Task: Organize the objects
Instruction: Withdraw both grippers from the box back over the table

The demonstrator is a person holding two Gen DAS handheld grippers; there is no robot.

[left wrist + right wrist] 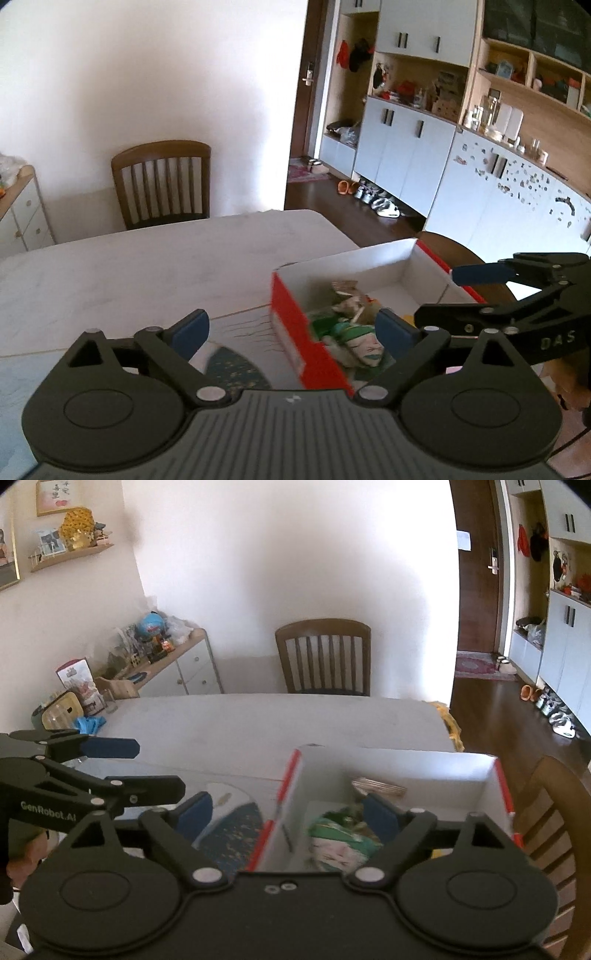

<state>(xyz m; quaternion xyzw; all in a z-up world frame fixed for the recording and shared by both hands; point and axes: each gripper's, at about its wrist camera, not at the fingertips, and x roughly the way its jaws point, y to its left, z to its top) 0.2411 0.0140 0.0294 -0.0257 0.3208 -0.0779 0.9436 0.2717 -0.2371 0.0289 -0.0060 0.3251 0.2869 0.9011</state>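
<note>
Both sets of fingers are standing wide apart and gripping nothing: your left gripper [293, 328] is straddling the red near wall of the box [291, 332], and your right gripper [287, 812] is hanging over the same wall from its own side. Inside the box, a green and white packet [341, 843] is lying among other crumpled items (too blurred to name). The box is sitting on the pale worktop [147, 266], partly over a patterned mat [232, 827]. You are looking to be between items, with this drop finished. Next you are needing something still outside the box, yet neither view is showing loose items nearby, so search before reaching.
</note>
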